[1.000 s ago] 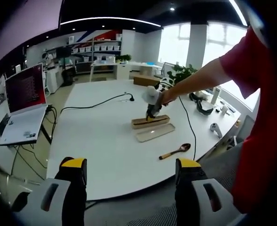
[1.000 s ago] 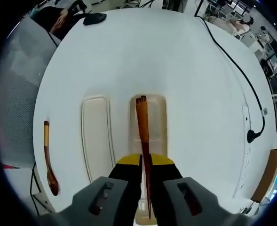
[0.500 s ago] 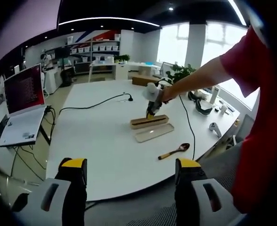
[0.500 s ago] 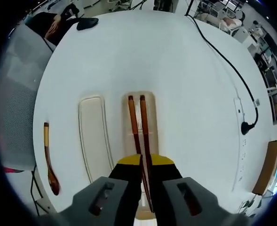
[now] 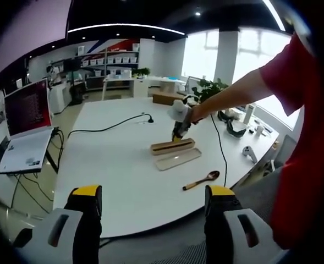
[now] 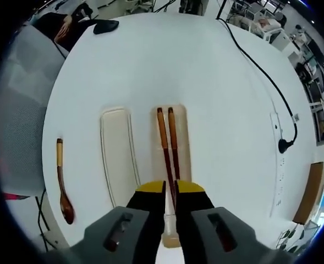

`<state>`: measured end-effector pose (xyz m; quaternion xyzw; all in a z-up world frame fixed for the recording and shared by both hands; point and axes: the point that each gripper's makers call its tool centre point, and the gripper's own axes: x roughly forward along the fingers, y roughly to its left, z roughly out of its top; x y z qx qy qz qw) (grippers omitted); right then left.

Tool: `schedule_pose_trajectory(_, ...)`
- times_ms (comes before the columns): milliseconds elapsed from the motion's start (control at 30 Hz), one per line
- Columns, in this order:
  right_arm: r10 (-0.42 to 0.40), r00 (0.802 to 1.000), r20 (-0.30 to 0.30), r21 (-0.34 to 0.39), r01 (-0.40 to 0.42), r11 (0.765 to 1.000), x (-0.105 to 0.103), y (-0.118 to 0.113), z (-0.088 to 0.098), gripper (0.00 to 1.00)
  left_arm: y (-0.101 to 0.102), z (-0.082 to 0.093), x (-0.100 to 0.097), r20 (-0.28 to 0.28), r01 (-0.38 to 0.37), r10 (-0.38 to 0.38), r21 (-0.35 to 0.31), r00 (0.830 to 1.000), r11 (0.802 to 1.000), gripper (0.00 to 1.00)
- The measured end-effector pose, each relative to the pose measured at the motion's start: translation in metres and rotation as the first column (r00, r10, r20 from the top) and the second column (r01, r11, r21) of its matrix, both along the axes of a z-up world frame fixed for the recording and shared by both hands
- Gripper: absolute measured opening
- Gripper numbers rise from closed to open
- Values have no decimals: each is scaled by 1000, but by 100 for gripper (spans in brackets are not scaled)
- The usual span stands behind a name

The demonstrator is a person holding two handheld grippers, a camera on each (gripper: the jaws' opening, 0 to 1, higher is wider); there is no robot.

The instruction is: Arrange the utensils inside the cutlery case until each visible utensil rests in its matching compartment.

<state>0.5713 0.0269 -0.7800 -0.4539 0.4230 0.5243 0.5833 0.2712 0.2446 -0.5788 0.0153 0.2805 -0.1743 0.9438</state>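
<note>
The right gripper [image 6: 170, 193] is nearest in the right gripper view, with its two yellow-tipped jaws close together and pinching the near ends of the chopsticks [image 6: 169, 144]. The two brown sticks lie side by side, pointing away, inside the case [image 6: 182, 144], a long tan tray on the white table [image 6: 167, 60]. Just to the left of the case lies its pale lid [image 6: 117, 157], flat on the table. Further left, near the table's edge, the wooden spoon [image 6: 63, 187] lies by itself, well apart from the case. A black cable [image 6: 263, 77] runs across the far side of the table. In the left gripper view, the left gripper [image 5: 153, 206] is held back from the table, its jaws spread wide with nothing between them. Far off in that view, a person's arm in a red sleeve reaches to the case.
</note>
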Motion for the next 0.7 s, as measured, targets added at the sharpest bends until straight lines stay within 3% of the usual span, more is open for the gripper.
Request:
schedule_pose_trajectory(533,-38,999,33,24,37,999,-22,-15,31,4,-5,13,-9,44,16,-16,-5,999,1000,78)
schedule_pose_trajectory(700,-56,998,42,27,55,998,-30,-23,38,6,-7,33,-1,99,28,-26,-13,995,1000,78)
